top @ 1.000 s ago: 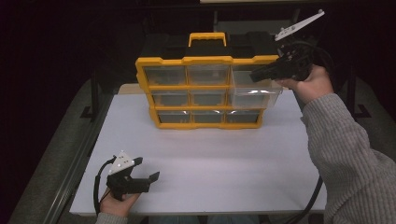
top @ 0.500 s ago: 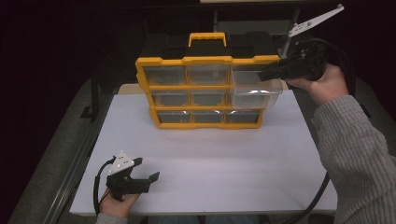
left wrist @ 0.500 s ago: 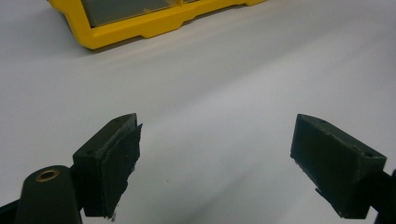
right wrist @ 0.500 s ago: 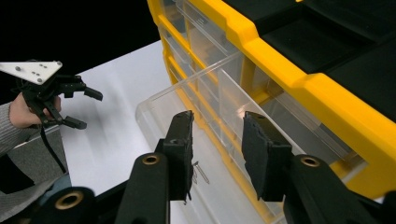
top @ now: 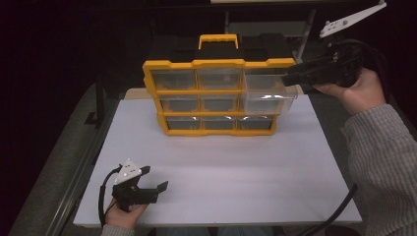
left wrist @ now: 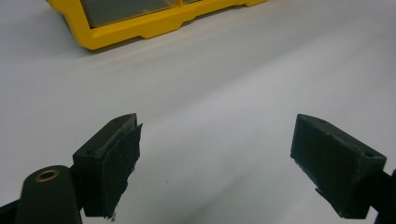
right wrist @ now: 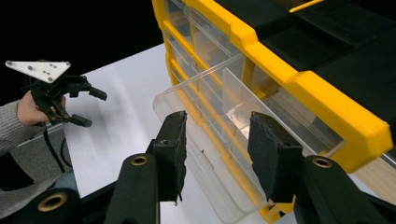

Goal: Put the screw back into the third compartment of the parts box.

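Observation:
A yellow organizer [top: 216,64] with clear drawers stands at the back of the white table [top: 221,162]. Its top right drawer [top: 268,101] is pulled out and looks empty. My right gripper [top: 291,77] hovers just right of and above that drawer, apart from it. In the right gripper view my right gripper [right wrist: 217,149] is open over the clear drawer [right wrist: 224,102]; its jaws have just been opening, with nothing pressed between them. My left gripper [top: 160,191] rests open near the front left edge. The left gripper view has its jaws [left wrist: 217,158] wide over bare table.
A black lid and yellow handle [top: 218,40] top the organizer. The organizer's yellow base [left wrist: 140,30] lies far ahead of the left jaws. My left gripper [right wrist: 95,109] is seen across the table in the right gripper view. Dark surroundings border the table.
My right gripper has lifted up and to the right, away from the pulled-out drawer, and its jaws have spread. The left gripper has stayed put.

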`<state>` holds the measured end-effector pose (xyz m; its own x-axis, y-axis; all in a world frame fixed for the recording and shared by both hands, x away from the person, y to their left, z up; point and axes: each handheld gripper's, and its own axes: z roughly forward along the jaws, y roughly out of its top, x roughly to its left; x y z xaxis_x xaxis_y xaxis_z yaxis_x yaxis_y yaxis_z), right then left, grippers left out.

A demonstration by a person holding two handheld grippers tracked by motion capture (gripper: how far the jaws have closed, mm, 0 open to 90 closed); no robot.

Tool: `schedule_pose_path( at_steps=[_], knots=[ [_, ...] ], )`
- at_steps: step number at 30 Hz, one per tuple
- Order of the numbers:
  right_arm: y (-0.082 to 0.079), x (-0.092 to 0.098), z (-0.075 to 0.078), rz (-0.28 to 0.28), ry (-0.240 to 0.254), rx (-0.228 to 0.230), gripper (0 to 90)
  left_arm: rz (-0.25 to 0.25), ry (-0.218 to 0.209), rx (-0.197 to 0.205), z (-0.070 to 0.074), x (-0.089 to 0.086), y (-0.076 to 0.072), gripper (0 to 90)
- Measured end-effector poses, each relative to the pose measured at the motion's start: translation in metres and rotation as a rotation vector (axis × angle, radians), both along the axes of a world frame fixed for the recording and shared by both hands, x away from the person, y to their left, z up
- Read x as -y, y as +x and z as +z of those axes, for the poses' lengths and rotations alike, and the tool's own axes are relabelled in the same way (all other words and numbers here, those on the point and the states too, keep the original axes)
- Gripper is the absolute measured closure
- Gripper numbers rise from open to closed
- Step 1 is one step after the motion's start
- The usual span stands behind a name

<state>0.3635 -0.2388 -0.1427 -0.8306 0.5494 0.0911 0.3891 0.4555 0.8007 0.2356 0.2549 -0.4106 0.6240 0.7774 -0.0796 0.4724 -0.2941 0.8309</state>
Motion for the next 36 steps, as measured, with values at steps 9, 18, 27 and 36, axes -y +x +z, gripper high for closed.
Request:
schedule_pose_path(
  at_steps=[9,18,27,36],
  knots=[
    [-0.011,0.014,0.003,-0.016,0.009,0.011,51.8,-0.005,0.007,-0.002,0.001,0.0,0.001,15.0],
    [-0.026,0.039,-0.002,-0.043,0.015,0.022,49.4,-0.01,0.009,0.005,0.001,0.001,0.001,14.9],
    [-0.036,0.064,-0.02,-0.089,0.018,0.017,47.1,-0.005,-0.008,-0.005,0.0,0.004,0.002,14.9],
    [-0.041,0.08,-0.046,-0.115,0.045,-0.006,46.0,-0.02,0.013,0.004,0.0,0.003,0.004,14.9]
  ],
)
